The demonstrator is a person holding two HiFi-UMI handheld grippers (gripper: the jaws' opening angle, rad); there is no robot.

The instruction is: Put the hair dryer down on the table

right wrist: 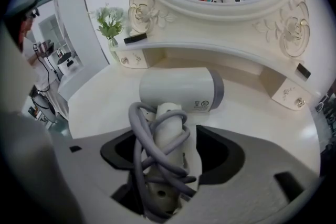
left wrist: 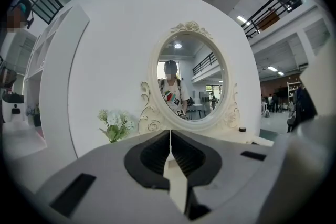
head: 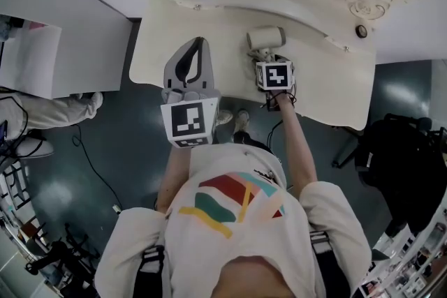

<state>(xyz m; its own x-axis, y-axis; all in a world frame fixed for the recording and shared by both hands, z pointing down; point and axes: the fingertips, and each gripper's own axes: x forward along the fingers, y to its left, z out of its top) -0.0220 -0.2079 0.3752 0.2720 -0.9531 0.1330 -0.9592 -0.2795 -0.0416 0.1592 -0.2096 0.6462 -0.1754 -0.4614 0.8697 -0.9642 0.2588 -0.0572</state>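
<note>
Hair dryer (right wrist: 179, 90): lying on worktop (right wrist: 100, 107), barrel crosswise. Handle wrapped in grey cord (right wrist: 138, 136), its base partly hidden. Right claw (right wrist: 166, 140): jaws spread either side of handle, not pinching. Left claw (left wrist: 170, 140): pressed together, empty.

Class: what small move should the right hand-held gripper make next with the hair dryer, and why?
Probably draw the right hand-held gripper straight back: the hair dryer already rests on the table, and the jaws stand clear of its handle.
</note>
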